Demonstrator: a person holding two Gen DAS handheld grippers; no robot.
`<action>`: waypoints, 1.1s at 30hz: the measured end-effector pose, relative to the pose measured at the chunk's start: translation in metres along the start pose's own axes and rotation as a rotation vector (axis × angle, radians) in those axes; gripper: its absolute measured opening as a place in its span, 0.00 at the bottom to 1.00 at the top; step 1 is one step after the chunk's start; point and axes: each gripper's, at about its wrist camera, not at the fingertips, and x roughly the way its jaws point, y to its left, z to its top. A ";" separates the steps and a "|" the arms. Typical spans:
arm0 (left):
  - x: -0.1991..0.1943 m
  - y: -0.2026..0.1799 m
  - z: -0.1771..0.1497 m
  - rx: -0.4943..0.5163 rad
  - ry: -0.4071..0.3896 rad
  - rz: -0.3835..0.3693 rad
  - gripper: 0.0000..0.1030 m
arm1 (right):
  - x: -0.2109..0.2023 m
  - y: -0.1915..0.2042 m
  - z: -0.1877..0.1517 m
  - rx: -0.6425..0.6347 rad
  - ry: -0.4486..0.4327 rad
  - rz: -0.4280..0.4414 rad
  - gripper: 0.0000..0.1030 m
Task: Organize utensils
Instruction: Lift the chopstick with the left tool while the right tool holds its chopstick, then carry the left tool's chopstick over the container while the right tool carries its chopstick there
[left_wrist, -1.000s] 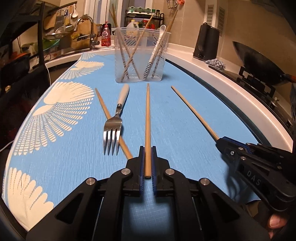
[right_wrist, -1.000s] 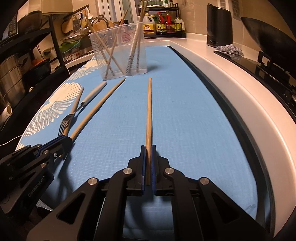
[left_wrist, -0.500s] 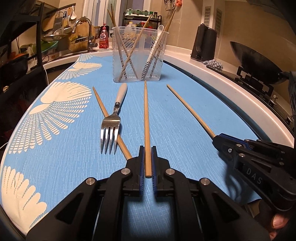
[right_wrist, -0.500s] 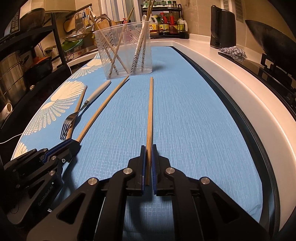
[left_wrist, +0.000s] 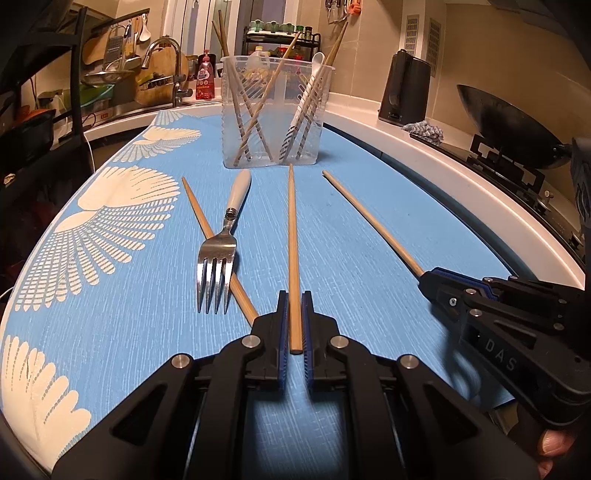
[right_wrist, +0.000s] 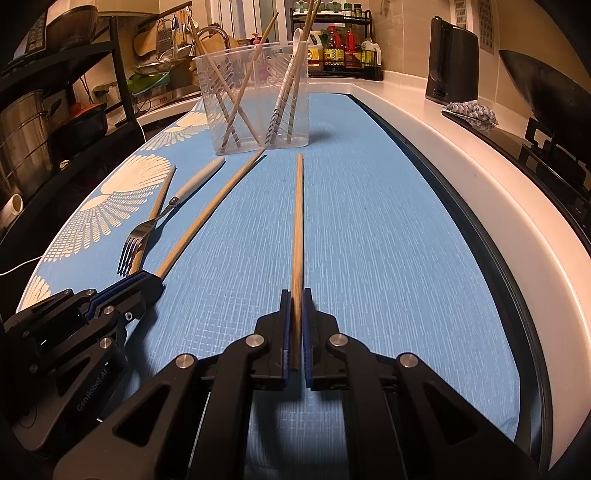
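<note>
Down at the bottom centre of the left wrist view, the left gripper (left_wrist: 292, 321) has its blue-padded fingers (left_wrist: 282, 325) closed on the near end of a wooden chopstick (left_wrist: 292, 251), which runs straight up the frame toward a clear plastic holder (left_wrist: 273, 110) at upper centre. That holder stands on a blue mat (left_wrist: 369, 240) with a white fan pattern and already carries several chopsticks and a white spoon leaning at angles. Left of centre lies a fork (left_wrist: 218, 258) with a white handle, tines toward the camera, resting across a third chopstick (left_wrist: 210, 236) that slants from upper left to lower right. At the right edge the right gripper (left_wrist: 430, 286) shows from the side, its tips pinched on another chopstick (left_wrist: 369, 218) that slants up toward the holder.

From the right wrist view, the right gripper (right_wrist: 293, 325) sits at bottom centre, its fingers clamped on the second chopstick (right_wrist: 297, 229), whose far end stops just short of the holder (right_wrist: 255, 96) at upper centre. At lower left the left gripper (right_wrist: 147, 282) grips its chopstick (right_wrist: 207, 218), which angles up to the holder's base. The fork (right_wrist: 147, 229) lies farther left on the mat (right_wrist: 388, 240). A black kettle (right_wrist: 452, 70) stands on the white counter (right_wrist: 480, 166) at upper right.
</note>
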 end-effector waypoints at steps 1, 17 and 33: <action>0.000 0.000 0.001 0.000 -0.004 0.003 0.07 | 0.000 0.000 0.000 -0.002 -0.001 -0.005 0.05; -0.046 0.006 0.033 0.018 -0.159 0.024 0.06 | -0.047 0.004 0.032 -0.037 -0.129 -0.025 0.05; -0.069 0.017 0.084 0.058 -0.243 0.061 0.06 | -0.096 0.000 0.095 -0.064 -0.243 -0.014 0.05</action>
